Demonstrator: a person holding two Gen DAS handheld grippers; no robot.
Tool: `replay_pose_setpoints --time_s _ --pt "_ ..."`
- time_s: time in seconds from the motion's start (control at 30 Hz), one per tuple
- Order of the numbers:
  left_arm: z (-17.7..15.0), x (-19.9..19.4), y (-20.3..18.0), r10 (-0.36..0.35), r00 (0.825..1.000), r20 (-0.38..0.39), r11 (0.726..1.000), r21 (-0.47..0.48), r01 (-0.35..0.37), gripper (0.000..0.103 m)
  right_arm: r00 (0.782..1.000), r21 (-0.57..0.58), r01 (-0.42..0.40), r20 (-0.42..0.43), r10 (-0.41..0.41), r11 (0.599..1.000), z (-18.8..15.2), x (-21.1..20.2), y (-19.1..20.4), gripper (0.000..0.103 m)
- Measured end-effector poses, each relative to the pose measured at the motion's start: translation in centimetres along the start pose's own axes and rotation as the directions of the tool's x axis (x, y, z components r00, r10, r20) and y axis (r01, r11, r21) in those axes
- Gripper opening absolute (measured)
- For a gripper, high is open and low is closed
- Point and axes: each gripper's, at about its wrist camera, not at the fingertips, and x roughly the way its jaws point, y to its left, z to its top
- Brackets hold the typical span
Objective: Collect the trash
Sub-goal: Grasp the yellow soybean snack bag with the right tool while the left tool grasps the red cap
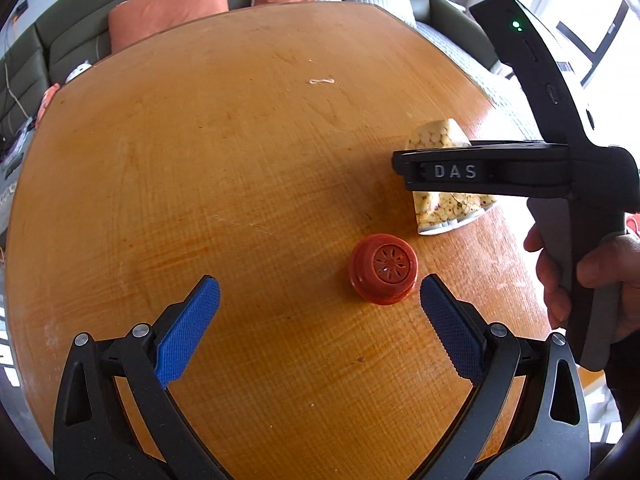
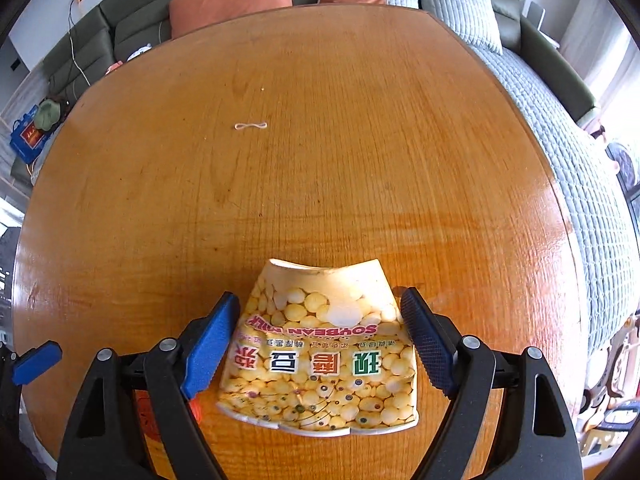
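Tongs wide: right gripper (image 2: 320, 344) round squashed cup (image 2: 320, 364), left gripper (image 1: 320, 324) near red cap (image 1: 383, 274). Cup's bendy, may slip out.

Brick-red cap (image 1: 383, 274), yellow soybean-patterned flattened cup (image 2: 320, 352), orange-brown wood-grain table (image 2: 320, 160)

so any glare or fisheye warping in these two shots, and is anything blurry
Left wrist view: the table edge bows round, bright window top right, red cap sharp. Right wrist view: same bowing, glare streak on the table's right rim, soybean milk cup print crisp; corners go dark in both.
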Motion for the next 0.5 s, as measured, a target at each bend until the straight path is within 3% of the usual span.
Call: replay_pose_setpoints --time_s 0.17,0.43,0.47,0.5 --pt "0.2 1.5 -1.0 -0.005 1.000 -0.016 0.999 0.041 0.006 0.097 0.997 0.027 0.008 0.082 -0.010 1.000 -0.5 -2.2 -0.8 0.080" --pt "0.6 4.0 -3.5 0.003 1.000 0.001 0.991 0.136 -0.003 0.096 0.991 0.067 -0.029 0.134 0.020 0.997 -0.5 -5.3 -2.3 0.081" --pt "0.6 4.2 -3.8 0.012 1.000 0.009 0.989 0.151 -0.013 0.095 0.990 0.067 -0.028 0.138 0.019 0.997 -0.5 -5.5 -2.4 0.081" --pt "0.7 4.6 -4.2 0.016 1.000 0.016 0.986 0.168 -0.019 0.085 0.990 0.066 -0.028 0.142 0.018 0.997 -0.5 -5.8 -2.5 0.081"
